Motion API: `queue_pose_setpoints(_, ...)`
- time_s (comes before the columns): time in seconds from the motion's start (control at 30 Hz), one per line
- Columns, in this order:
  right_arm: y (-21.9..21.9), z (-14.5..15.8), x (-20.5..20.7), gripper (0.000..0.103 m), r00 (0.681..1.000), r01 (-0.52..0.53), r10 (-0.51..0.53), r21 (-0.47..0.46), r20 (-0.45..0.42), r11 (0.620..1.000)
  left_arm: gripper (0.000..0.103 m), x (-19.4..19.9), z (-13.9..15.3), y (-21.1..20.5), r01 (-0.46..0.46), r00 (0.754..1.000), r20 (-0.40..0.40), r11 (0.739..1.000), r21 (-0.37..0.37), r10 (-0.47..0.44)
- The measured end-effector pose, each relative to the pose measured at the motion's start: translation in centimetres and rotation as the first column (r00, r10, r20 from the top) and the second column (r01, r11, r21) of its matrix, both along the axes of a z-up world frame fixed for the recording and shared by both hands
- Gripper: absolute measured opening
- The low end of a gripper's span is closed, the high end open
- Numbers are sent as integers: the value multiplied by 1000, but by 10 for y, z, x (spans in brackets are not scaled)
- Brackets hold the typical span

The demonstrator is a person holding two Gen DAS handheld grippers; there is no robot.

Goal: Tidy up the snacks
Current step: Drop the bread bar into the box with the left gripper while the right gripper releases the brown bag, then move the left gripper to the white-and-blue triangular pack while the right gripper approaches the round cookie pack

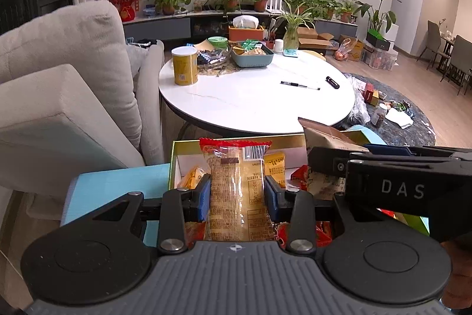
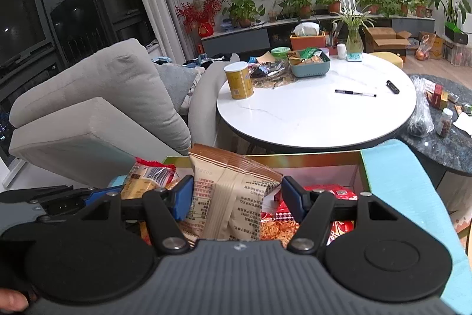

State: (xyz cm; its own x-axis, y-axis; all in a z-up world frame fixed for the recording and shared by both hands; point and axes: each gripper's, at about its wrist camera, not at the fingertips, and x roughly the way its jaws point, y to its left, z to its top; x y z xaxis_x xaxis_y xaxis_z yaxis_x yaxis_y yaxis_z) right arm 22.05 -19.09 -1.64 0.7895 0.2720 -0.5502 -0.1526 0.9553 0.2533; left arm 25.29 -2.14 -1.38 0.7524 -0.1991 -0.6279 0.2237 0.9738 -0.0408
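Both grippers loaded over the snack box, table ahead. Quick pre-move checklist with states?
1. Left gripper shut on the clear red-topped packet: ok.
2. Right gripper gripping the tan packet: cannot tell; one pad shows a gap.
3. Grippers apart from each other: ok, though close.
4. Bare space on the white round table: ok.
5. Pen away from the near edge: ok.
6. Teal tray has room: cannot tell.

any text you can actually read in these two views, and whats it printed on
"DAS": white letters on the black body of the right gripper, seen from the left wrist view.
Clear red-topped snack packet in the left gripper: barcode and dense print, too small to read.
Tan snack bag in the right gripper: dense print, unreadable.
Yellow can: label too blurred.
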Motion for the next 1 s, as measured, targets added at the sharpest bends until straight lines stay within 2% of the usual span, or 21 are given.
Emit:
queue_pose_setpoints(0.17,-1,-4,7,65,1000,14,-14,11,-18,1000,35,10,-5,-1,5,1000,-5,1000,-8,-5)
queue_pose_setpoints(0.23,-2,-4,7,65,1000,22,-22,23,-18,999,41,14,-6,-1,7,1000,-15,1000,-13,-7)
queue_pose_setpoints(0.3,-5,-3,8,67,999,34,-34,42,-17,999,51,13,-5,0,-2,1000,-17,1000,-15,2)
queue_pose_setpoints(0.4,-10,0,3,67,999,48,-47,57,-9,997,54,6,0,4,-5,1000,5,1000,-16,5)
queue_pose_setpoints(0.5,-15,4,-6,67,998,55,-55,63,-1,996,63,-6,7,10,-19,999,36,1000,-9,19)
queue_pose_setpoints(0.7,-20,12,-27,67,999,33,-34,60,10,998,70,-36,16,25,-52,995,85,998,37,49)
queue_pose_setpoints(0.83,-19,13,-45,67,1000,10,-10,56,4,998,70,-57,14,38,-77,995,70,996,37,74)
queue_pose_setpoints(1.0,-13,6,-70,68,999,-24,25,53,-23,998,75,-92,2,56,-120,992,39,993,19,119)
